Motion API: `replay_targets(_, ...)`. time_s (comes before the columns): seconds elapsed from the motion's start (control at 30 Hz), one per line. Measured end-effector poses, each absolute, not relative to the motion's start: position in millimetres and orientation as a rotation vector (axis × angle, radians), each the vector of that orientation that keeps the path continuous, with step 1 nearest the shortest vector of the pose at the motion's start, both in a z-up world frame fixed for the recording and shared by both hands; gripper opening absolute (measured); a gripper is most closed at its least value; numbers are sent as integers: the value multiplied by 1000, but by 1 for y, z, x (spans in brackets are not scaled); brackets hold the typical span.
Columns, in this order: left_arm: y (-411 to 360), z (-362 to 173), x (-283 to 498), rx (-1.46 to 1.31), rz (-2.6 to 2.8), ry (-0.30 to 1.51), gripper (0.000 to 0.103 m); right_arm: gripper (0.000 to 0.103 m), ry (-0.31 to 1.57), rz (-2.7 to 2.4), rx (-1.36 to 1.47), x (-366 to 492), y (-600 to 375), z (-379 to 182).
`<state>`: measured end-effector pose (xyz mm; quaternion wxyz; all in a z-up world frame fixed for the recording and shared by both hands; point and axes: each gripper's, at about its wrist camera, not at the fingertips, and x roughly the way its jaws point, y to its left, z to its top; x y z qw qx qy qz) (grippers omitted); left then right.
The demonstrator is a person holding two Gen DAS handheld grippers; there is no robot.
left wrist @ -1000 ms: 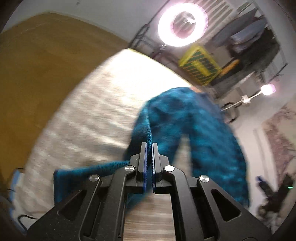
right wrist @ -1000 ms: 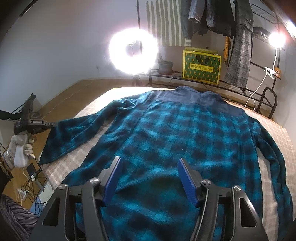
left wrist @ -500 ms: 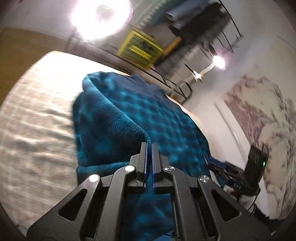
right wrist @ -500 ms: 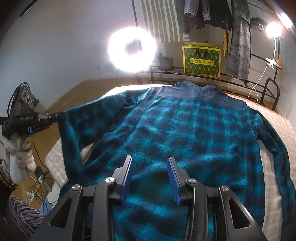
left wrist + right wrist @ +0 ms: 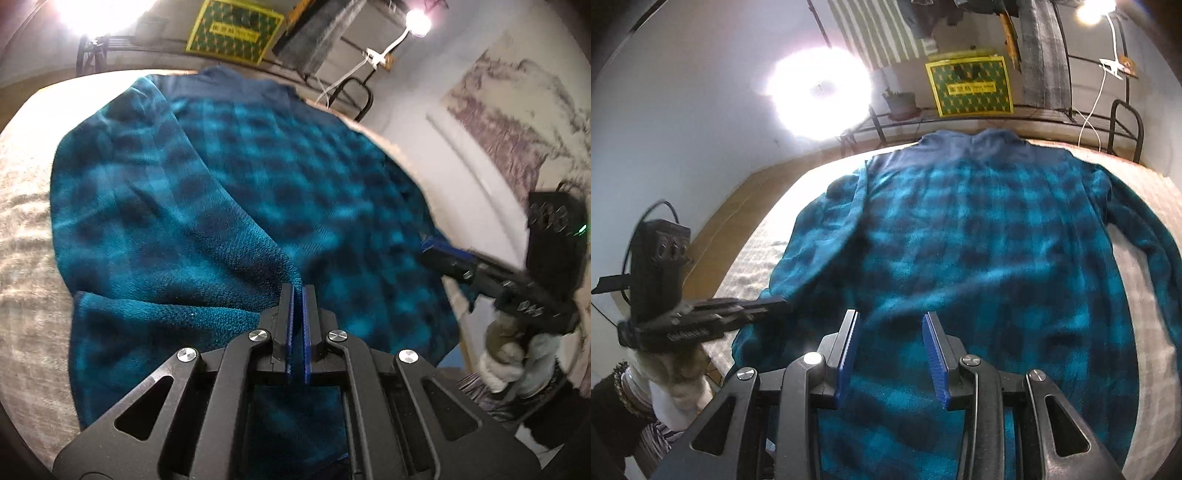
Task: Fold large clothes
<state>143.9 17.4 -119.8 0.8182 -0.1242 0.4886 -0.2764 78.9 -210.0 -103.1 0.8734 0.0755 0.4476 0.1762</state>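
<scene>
a bright ring light (image 5: 818, 92) is glaring against a pale grey wall (image 5: 683, 110). beside it a low black metal rack (image 5: 960, 120) is holding a potted plant (image 5: 900, 103) and a yellow-green patterned box (image 5: 968, 88). clothes are hanging above. a clip lamp (image 5: 1095, 11) is shining at right. a wooden floor (image 5: 738, 206) is showing beside the bed (image 5: 753, 254).

The plaid shirt (image 5: 979, 236) is looking like thick fuzzy fleece, matt and nubby. The bed cover (image 5: 26, 236) is showing a rough woven texture. Both grippers, left gripper (image 5: 297, 291) and right gripper (image 5: 890, 325), are looking like matt black plastic with shiny metal screws.
</scene>
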Motion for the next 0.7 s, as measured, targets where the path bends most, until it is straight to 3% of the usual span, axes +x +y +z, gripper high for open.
replay_targets(0.13, 16, -122, 143, -239, -566, 1078, 3, 37, 940, 367, 153, 78, -210, -105)
replay_targets(0.27, 42, -97, 123, -270, -551, 1005, 31, 37, 945, 383, 157, 75, -209, -106)
replay_targets(0.33, 62, -86, 109, -301, -538, 964, 38, 38, 955, 397, 158, 75, -207, -109)
replay_targets(0.47, 101, -81, 92, -318, -435, 927, 42, 39, 975, 422, 151, 73, -197, -114)
replay_targets(0.7, 160, -142, 110, -458, -258, 1064, 45, 41, 1010, 459, 140, 74, -172, -126)
